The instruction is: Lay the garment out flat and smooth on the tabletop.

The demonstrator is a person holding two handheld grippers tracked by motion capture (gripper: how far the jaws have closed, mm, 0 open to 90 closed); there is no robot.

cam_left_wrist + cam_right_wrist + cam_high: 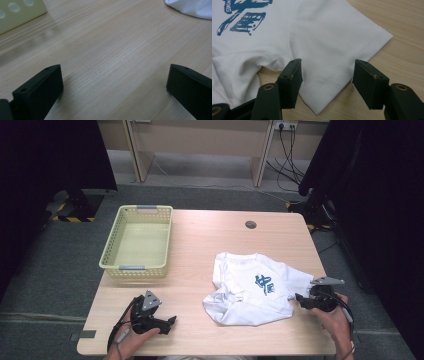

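two hands come in at the six o'clock edge of the high view, each holding a claw. left claw point(172, 321) rests on the bench point(200, 245) at about seven o'clock, pointing toward three o'clock; in the left gripper view its jaws stand wide apart with bare wood between them, gripping nothing. right claw point(298, 298) sits at about four o'clock, its tips touching the edge of a white t-shirt point(255, 292) with a blue print point(264, 284). in the right gripper view the right claw point(325, 75) is partly open, the hemmed sleeve point(352, 45) lying flat on the wood between the jaws, neither pad pressing on it. the shirt lies crumpled right of centre, its lower part bunched toward seven o'clock. a pale yellow basket point(112, 247) stands at ten o'clock, well apart from the shirt. a round cable hole point(250, 224) sits near twelve o'clock.
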